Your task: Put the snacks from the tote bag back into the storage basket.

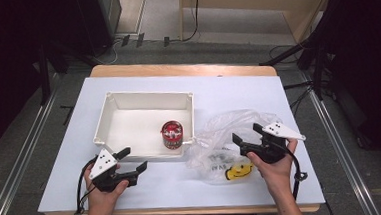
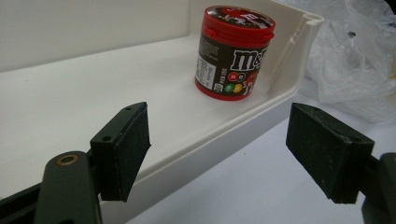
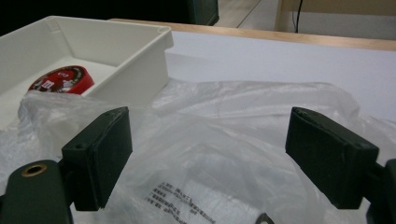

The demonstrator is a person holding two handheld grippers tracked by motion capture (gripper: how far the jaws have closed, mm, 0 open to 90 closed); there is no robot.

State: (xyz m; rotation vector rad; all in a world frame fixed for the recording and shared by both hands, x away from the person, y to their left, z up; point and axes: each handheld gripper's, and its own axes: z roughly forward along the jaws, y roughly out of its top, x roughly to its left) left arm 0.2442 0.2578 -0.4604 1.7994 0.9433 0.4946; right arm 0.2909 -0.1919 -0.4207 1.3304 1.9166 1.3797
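So the right tongs (image 1: 245, 132) are sitting released over the clear plastic bag (image 1: 230, 140), jaws spread wide with nothing pinched between them; in the right gripper view the crinkly film is lying right under and between both black pads but neither pad is pressing on it. The bag is lying crumpled on the white worktop (image 1: 237, 92), toward the near right part, just beside the right wall of the white plastic box (image 1: 142, 96) and touching it near the box's near right corner; there's some printed text on the film and a yellow smiley sticker (image 1: 239, 171) showing at its near edge, close to the person's right hand (image 1: 274, 165).

The left tongs (image 1: 136, 159) are released too, jaws standing far apart and gripping nothing; they're hovering at the near wall of the box, toward the near left part of the worktop, and in the left gripper view one pad is sitting over the box floor while the other is hanging outside the wall over bare worktop.

Inside the box, an M&M's tub (image 2: 233, 53) with a red lid is standing upright in the near right corner, not touched by either gripper.
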